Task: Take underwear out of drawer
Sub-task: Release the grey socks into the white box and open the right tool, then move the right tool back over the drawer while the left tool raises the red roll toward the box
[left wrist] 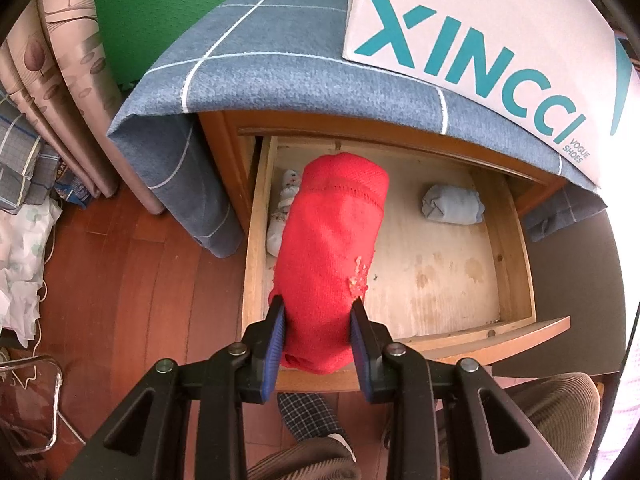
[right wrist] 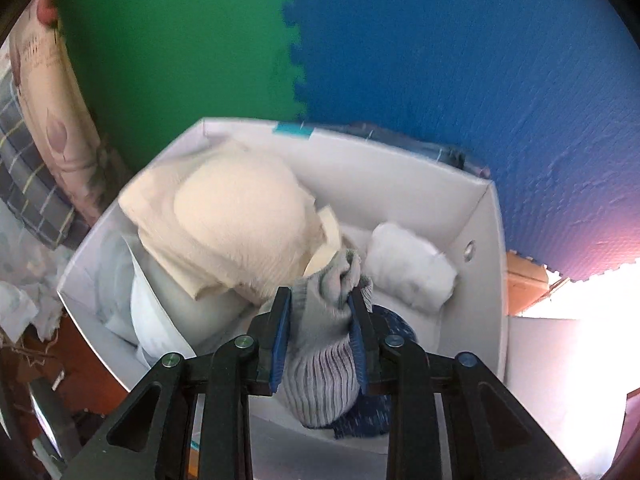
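The left gripper (left wrist: 318, 306) pinches the red underwear (left wrist: 332, 256) above the open drawer (left wrist: 516, 264). The right gripper (right wrist: 320, 300) clamps a grey rolled piece (right wrist: 324, 320) (probably socks) over the white box (right wrist: 486, 240); release low inside.

A blue checked cloth (left wrist: 280, 68) with white lines drapes the cabinet top, from ten to three o'clock in the left wrist view. On it, at one o'clock, stands a white shoe box (left wrist: 480, 32) lettered in teal. Patterned curtains (left wrist: 60, 72) hang at ten o'clock; reddish wooden flooring (left wrist: 132, 272) lies at eight. In the right wrist view, a green foam mat (right wrist: 172, 60) at eleven o'clock interlocks with a blue foam mat (right wrist: 460, 68) at one.
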{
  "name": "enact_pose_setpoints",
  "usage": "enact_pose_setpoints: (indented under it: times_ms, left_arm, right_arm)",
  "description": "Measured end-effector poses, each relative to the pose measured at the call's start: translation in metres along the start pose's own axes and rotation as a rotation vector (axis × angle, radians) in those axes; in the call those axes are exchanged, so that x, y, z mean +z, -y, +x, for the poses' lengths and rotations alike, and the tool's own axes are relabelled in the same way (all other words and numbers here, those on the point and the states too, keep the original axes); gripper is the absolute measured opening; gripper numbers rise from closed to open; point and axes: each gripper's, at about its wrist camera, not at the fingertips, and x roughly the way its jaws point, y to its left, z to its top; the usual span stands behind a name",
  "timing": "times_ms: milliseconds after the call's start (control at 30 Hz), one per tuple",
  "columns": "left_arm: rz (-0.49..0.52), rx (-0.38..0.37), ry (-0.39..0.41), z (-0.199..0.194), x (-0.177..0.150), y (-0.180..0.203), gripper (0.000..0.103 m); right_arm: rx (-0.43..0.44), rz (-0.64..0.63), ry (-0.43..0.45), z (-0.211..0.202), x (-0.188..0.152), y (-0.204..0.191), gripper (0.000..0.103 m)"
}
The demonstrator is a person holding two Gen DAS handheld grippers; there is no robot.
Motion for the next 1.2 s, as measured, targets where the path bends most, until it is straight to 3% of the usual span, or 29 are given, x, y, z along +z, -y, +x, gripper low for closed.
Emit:
enact_pose_setpoints:
  times_ms: [100,233,367,467,600,733,833,967,1067,1200]
  left_arm:
    - [0.003,0.002,0.001,0.0,0.0,0.001,0.031]
    - [0.005,0.003,-0.001,0.001,0.0,0.002,0.031]
    - [0.004,0.004,-0.001,0.0,0.0,0.001,0.031]
    - [0.0,-0.002,-0.001,0.0,0.0,0.001,0.031]
    - [-0.005,-0.002,0.004,-0.001,0.001,0.0,0.031]
    - [-0.008,-0.003,0.014,-0.003,0.0,0.0,0.031]
    - [0.0,-0.008,0.018,-0.004,0.0,0.0,0.031]
    - [0.004,-0.018,0.023,-0.008,0.0,0.001,0.031]
    - [-0.005,-0.036,0.025,-0.011,0.001,-0.001,0.031]
    - [-0.015,-0.056,0.02,-0.016,-0.002,-0.005,0.031]
  right_arm:
    - [0.0,-0.019,-0.001,0.003,-0.007,-0.006,0.032]
    - [0.008,-0.038,0.038,-0.007,-0.013,-0.009,0.063]
    - [-0.021,-0.076,0.121,-0.032,-0.021,-0.013,0.072]
    - [-0.051,-0.089,0.217,-0.06,-0.038,-0.015,0.09]
    - [-0.086,-0.12,0.311,-0.092,-0.078,-0.022,0.092]
    - [-0.135,-0.147,0.345,-0.099,-0.13,-0.03,0.096]
    - [-0.139,-0.12,0.305,-0.088,-0.164,-0.032,0.099]
    - [-0.089,-0.068,0.139,-0.048,-0.2,-0.03,0.099]
    - [-0.058,-0.053,0.008,-0.016,-0.216,-0.03,0.099]
    - [-0.03,-0.029,-0.086,0.005,-0.221,-0.026,0.098]
